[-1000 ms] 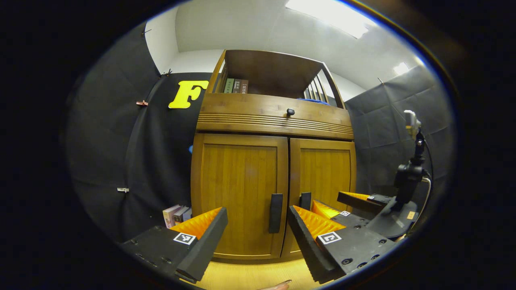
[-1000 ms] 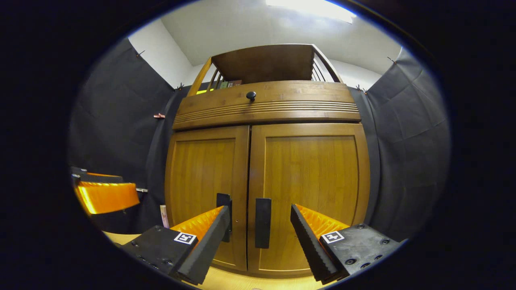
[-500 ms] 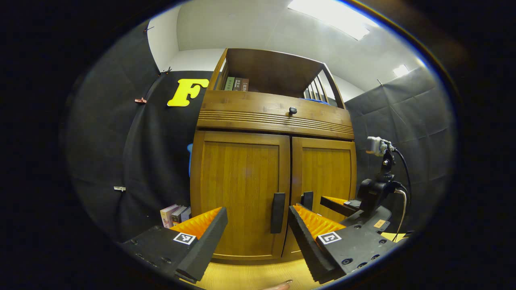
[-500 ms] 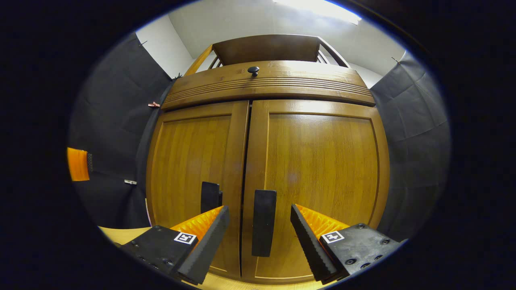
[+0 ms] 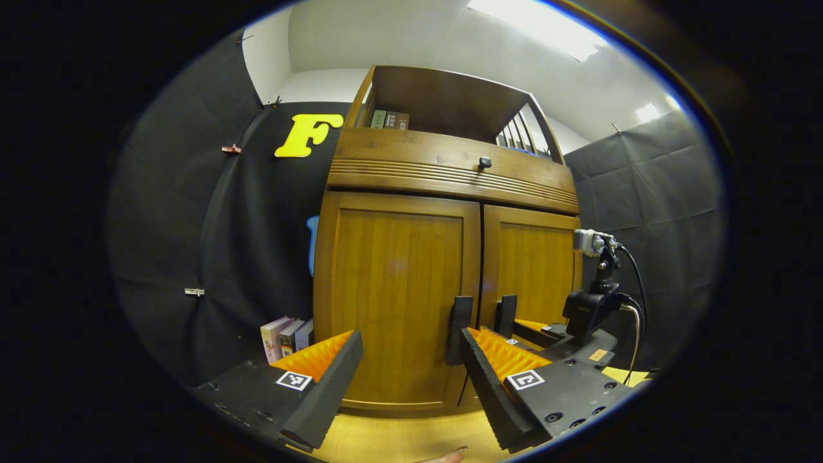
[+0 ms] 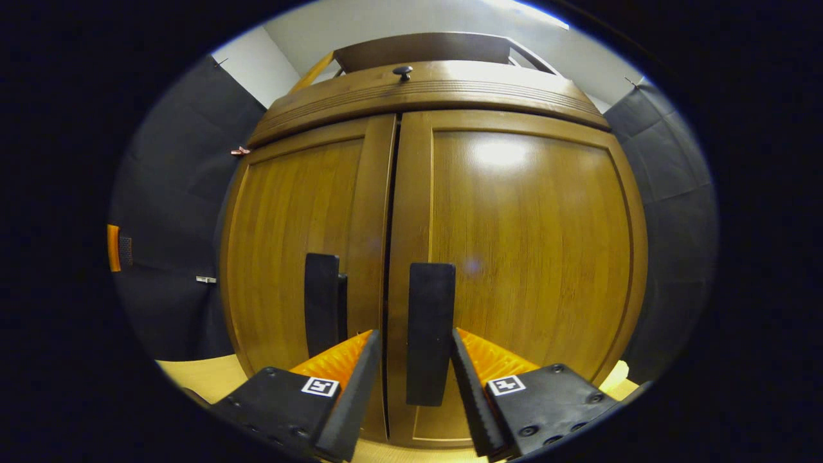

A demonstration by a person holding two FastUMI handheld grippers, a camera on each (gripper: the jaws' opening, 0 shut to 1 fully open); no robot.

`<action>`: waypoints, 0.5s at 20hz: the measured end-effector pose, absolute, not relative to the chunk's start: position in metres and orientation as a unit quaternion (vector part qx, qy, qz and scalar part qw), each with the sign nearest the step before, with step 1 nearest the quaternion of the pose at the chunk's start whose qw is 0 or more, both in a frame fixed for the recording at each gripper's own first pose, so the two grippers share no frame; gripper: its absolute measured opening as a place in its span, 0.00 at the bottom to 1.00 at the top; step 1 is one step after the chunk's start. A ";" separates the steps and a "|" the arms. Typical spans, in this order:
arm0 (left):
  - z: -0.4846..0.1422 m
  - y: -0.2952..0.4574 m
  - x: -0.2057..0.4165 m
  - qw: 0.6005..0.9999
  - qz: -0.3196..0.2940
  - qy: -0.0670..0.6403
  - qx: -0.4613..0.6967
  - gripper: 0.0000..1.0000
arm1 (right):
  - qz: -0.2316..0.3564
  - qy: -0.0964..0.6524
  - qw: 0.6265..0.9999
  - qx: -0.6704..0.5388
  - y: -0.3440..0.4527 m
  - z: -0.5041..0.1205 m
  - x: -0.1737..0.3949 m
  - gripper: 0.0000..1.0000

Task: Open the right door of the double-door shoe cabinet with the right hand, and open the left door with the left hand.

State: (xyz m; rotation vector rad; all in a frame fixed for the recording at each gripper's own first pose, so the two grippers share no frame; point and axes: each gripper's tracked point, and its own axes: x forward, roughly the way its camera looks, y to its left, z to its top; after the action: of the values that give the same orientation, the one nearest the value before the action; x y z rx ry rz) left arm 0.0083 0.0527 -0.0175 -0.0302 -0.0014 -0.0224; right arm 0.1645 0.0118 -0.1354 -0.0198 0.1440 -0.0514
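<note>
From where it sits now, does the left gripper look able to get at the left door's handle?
Probably yes. The left gripper is open and short of the left door's handle, with nothing between them. The handle sits toward one finger rather than centred, so a small sideways shift looks needed. The right gripper straddles the right door's handle.

The left gripper view looks up at the shoe cabinet [image 5: 450,270] from farther back. The right gripper view faces its doors [image 6: 437,257] close up; both share them.

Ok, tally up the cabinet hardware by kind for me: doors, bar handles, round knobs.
Doors: 2, left door and right door.
Bar handles: 2, left handle and right handle.
Round knobs: 1, knob.
Total: 5.
</note>
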 end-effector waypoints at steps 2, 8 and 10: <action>-0.018 0.054 0.008 1.000 -0.012 0.001 -0.019 0.94 | -0.038 0.079 0.996 -0.008 0.006 -0.141 0.168 0.61; -0.021 0.059 0.007 1.000 -0.002 0.004 -0.021 0.94 | -0.037 0.076 0.996 -0.009 0.003 -0.138 0.164 0.24; -0.022 0.059 0.006 1.000 0.001 0.007 -0.022 0.92 | -0.026 0.080 0.996 -0.008 0.005 -0.138 0.157 0.29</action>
State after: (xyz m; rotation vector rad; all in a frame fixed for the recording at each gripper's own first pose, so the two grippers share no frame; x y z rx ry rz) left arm 0.0060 0.0595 -0.0223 -0.0432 0.0135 0.0016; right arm 0.1567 0.0049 -0.1384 -0.0161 0.1593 -0.0515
